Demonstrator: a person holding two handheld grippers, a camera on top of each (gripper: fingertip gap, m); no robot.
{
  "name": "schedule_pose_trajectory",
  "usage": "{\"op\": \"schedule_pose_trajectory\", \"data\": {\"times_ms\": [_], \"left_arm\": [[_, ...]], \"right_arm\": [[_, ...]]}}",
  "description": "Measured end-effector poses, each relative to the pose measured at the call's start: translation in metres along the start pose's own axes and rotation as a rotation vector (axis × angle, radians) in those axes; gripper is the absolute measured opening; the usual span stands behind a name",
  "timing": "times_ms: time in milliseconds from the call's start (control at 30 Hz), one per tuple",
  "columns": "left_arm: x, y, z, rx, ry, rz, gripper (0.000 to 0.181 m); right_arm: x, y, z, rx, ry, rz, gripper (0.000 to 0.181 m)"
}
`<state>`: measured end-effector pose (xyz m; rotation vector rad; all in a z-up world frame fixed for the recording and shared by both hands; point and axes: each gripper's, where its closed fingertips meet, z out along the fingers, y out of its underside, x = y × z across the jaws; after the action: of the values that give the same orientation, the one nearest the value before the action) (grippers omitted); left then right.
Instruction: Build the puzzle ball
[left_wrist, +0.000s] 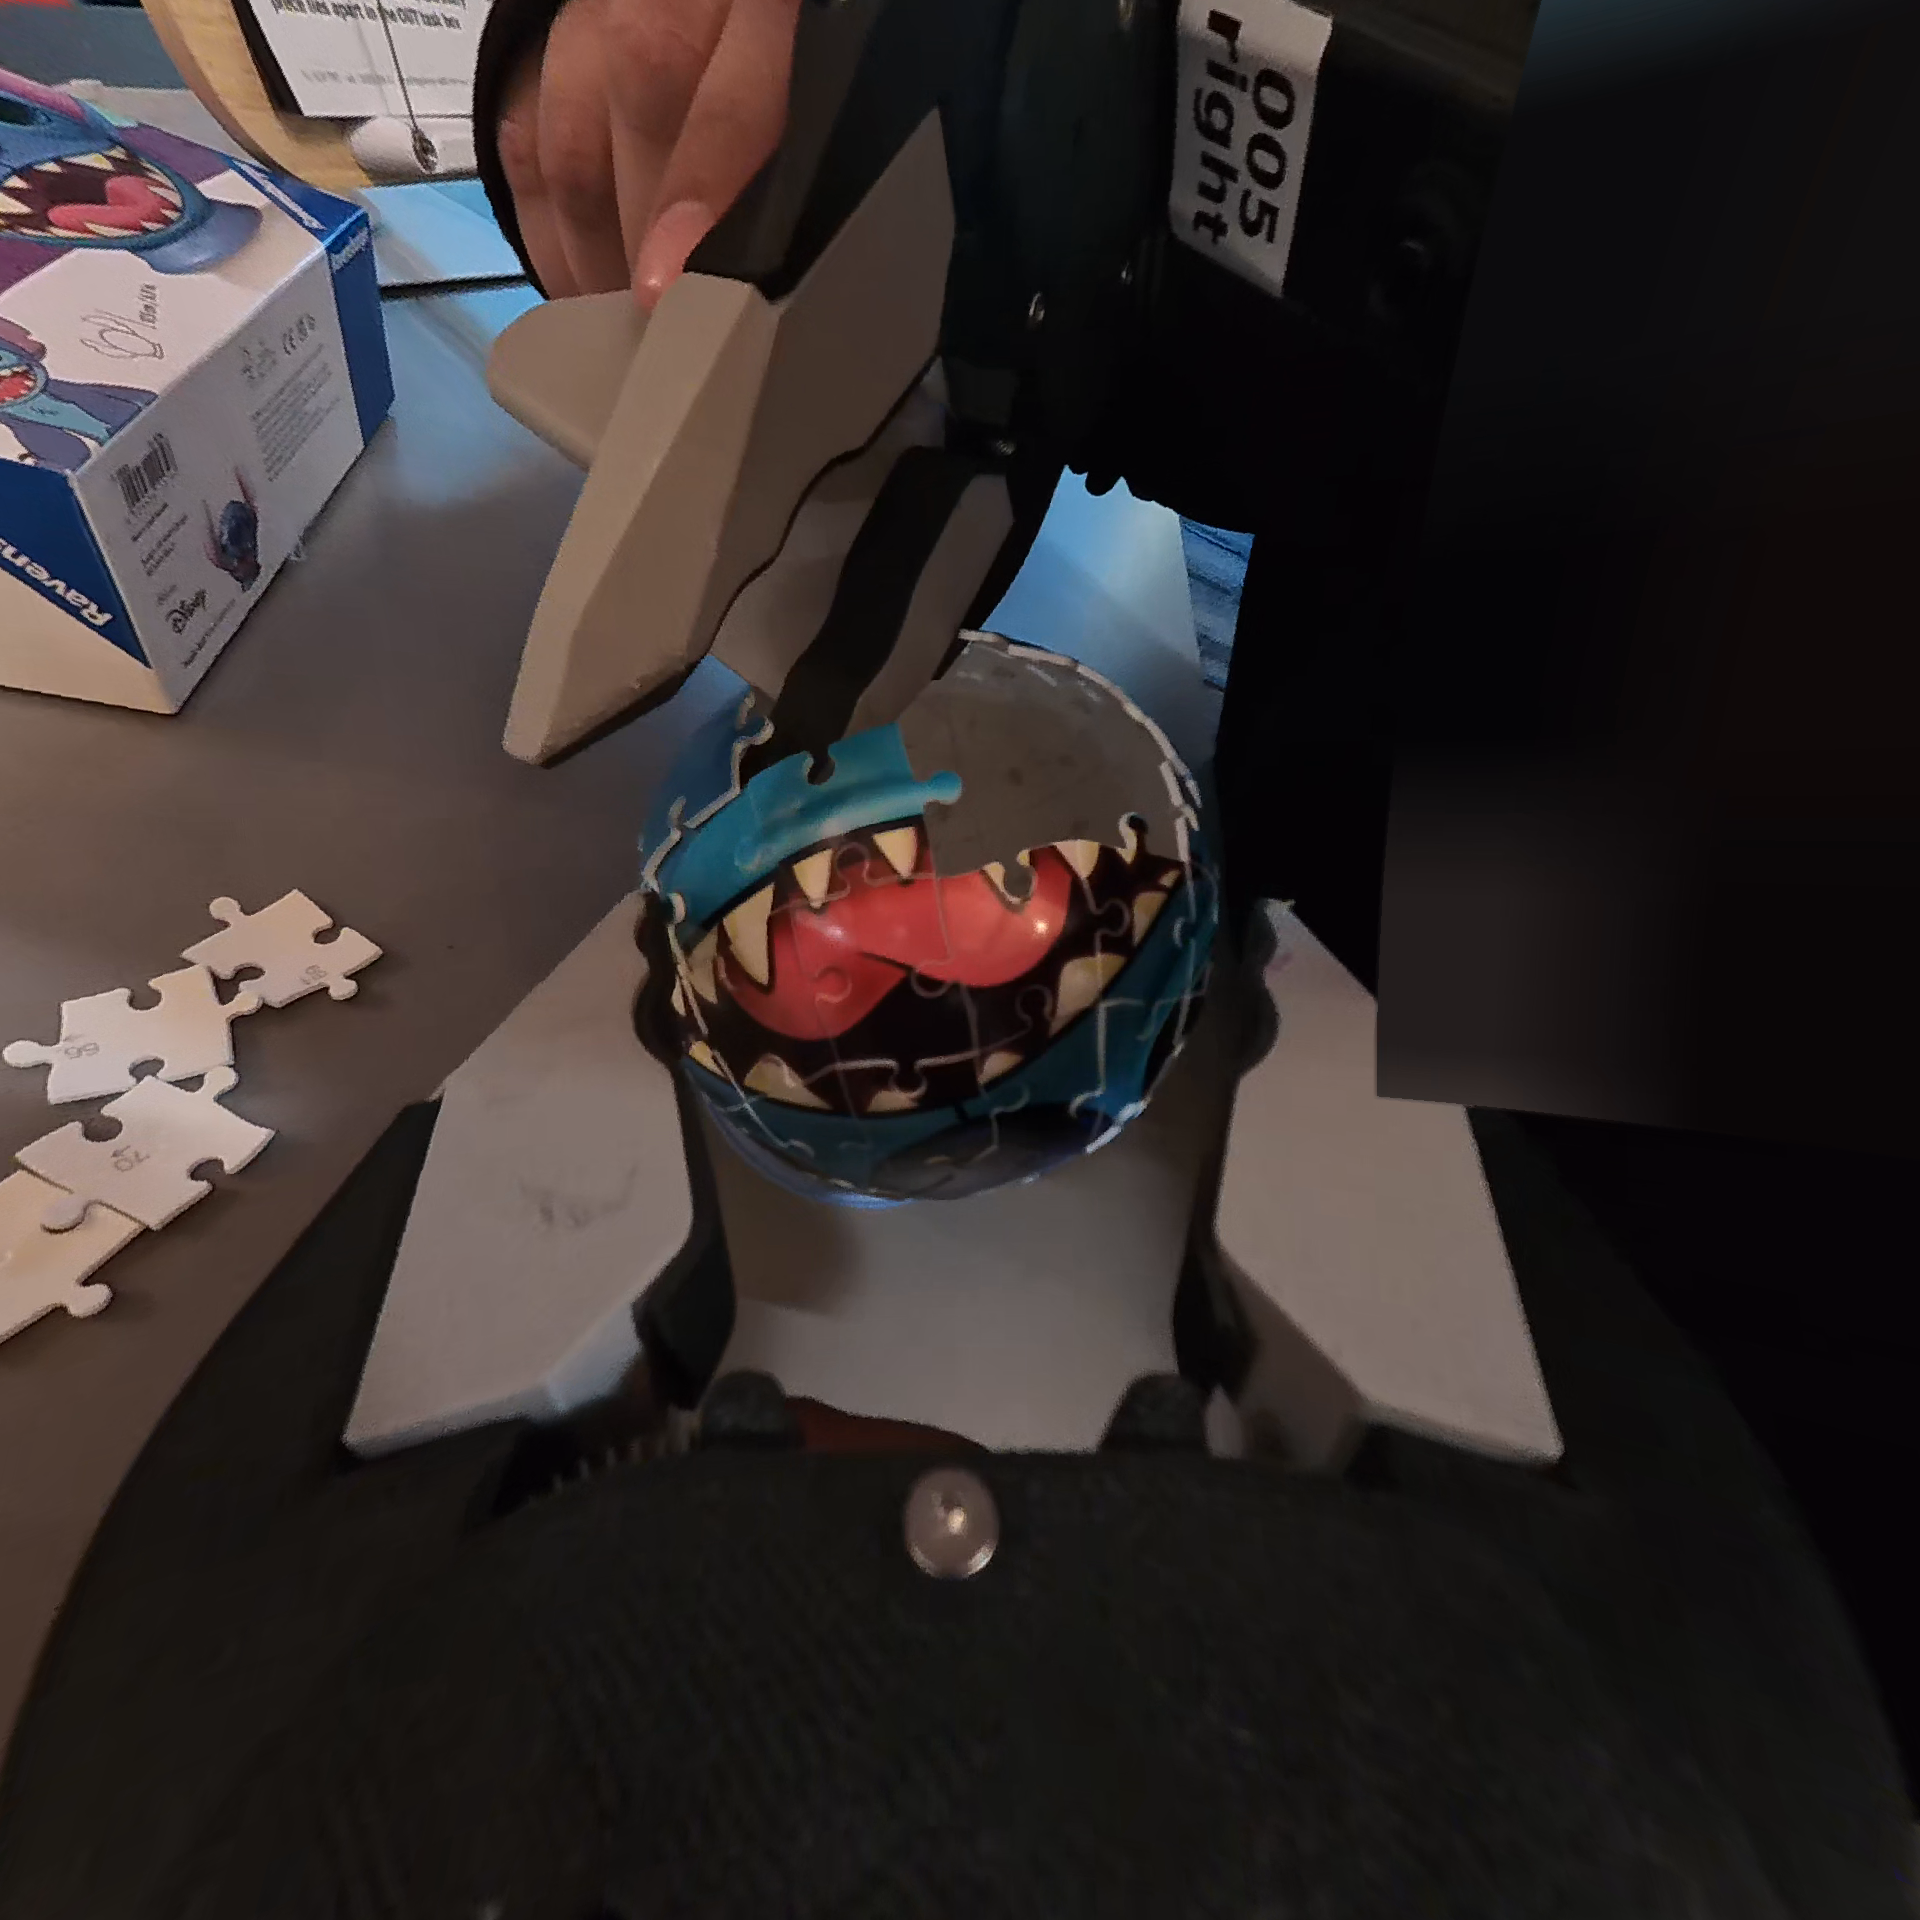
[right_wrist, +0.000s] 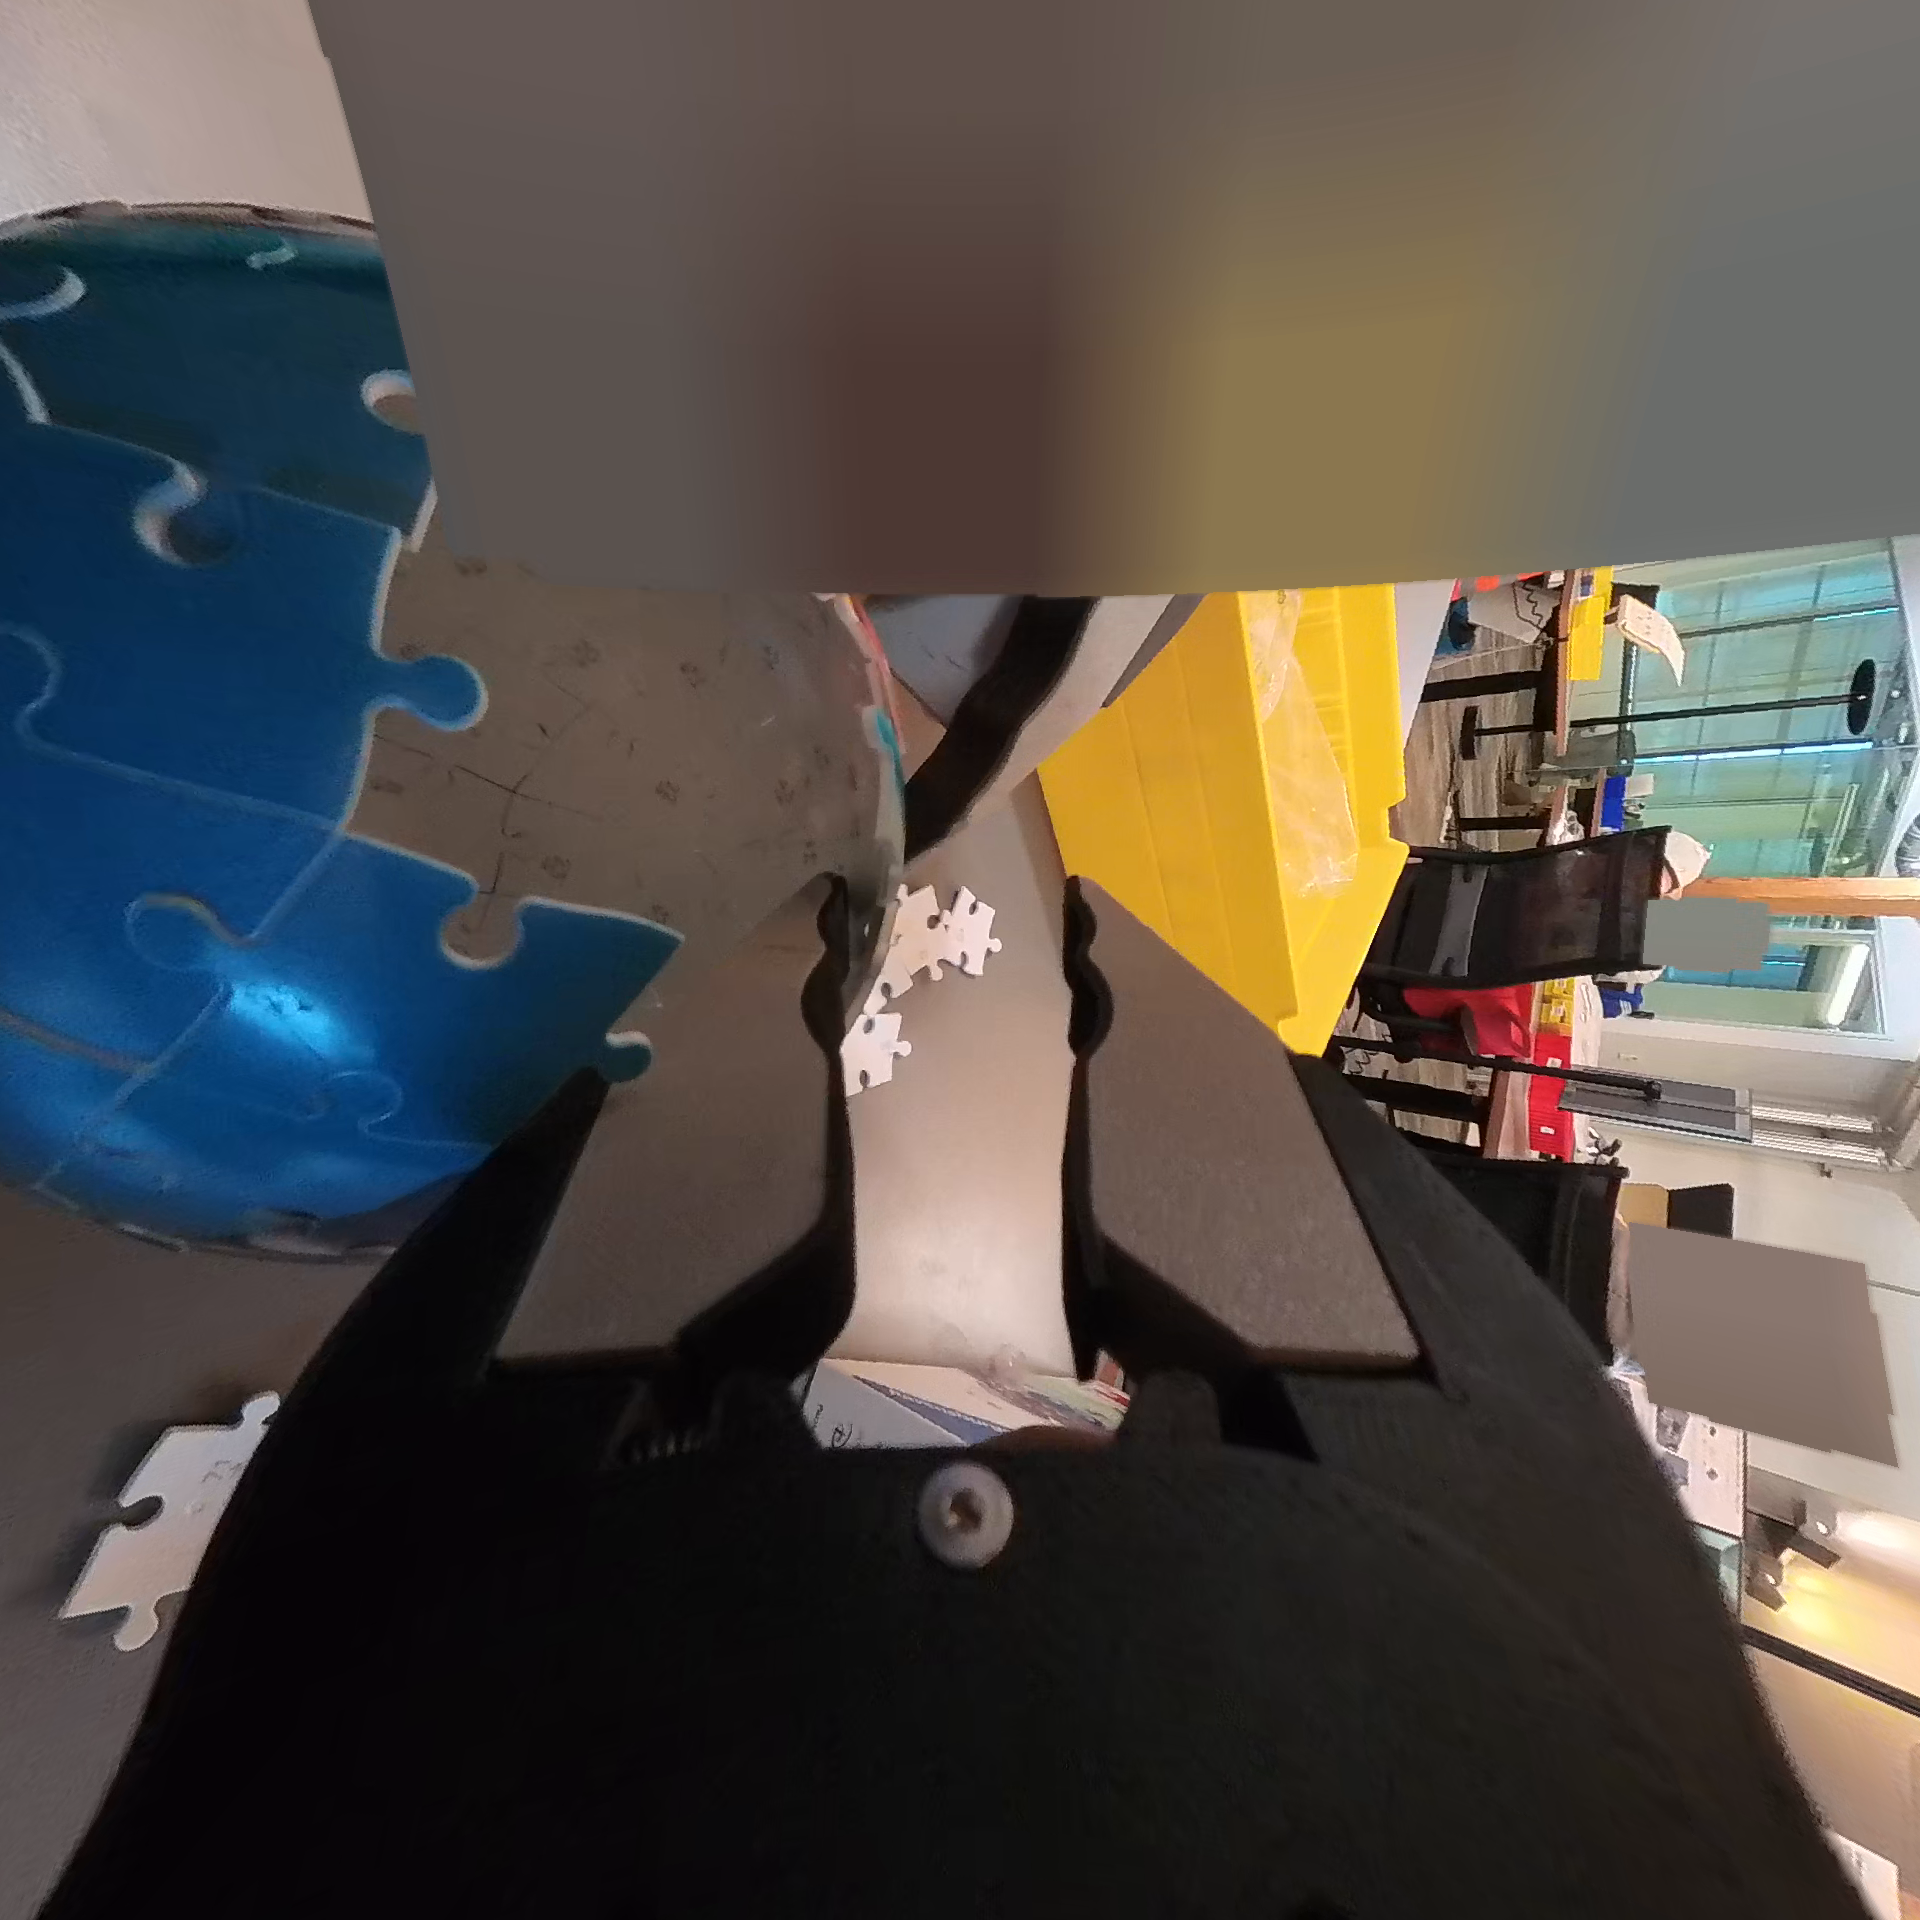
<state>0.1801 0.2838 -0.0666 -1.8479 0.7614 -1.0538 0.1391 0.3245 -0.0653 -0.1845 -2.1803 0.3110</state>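
Only leftward: left claw (left_wrist: 935, 997) clamped around puzzle ball (left_wrist: 935, 966); rightward, right claw (right_wrist: 961, 935) apart, yellow bin (right_wrist: 1226, 790).

puzzle ball (left_wrist: 935, 977) between left gripper (left_wrist: 940, 1049) fingers, right gripper (left_wrist: 800, 717) above it, loose pieces (left_wrist: 156, 1049) left, box (left_wrist: 187, 416) behind them

Left gripper (left_wrist: 935, 997) jaws clamped; right gripper (right_wrist: 961, 925) jaws parted, angled downward.

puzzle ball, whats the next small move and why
Probably fetch a loose piece with the right claw: it is open and empty at the rim, the puzzle ball sits between the left claw's fingers, its top unfilled.
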Motion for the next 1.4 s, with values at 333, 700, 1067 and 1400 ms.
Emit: {"op": "schedule_pose_trajectory", "data": {"times_ms": [333,700,1067,1400], "left_arm": [[0.000,0.000,-0.001,0.001,-0.002,0.007,0.105],[0.006,0.010,0.003,-0.052,0.010,0.049,0.109],[0.008,0.004,-0.001,-0.016,0.023,0.027,0.116],[-0.010,0.003,-0.011,0.001,-0.018,-0.111,0.104]], "right_arm": [[-0.001,0.001,-0.002,0.004,0.003,0.001,0.039],[0.001,0.002,-0.002,-0.001,-0.008,0.058,0.054],[0.005,0.002,-0.002,0.016,0.031,0.083,0.050],[0.018,0.025,-0.008,-0.035,0.080,0.175,0.017]]}}
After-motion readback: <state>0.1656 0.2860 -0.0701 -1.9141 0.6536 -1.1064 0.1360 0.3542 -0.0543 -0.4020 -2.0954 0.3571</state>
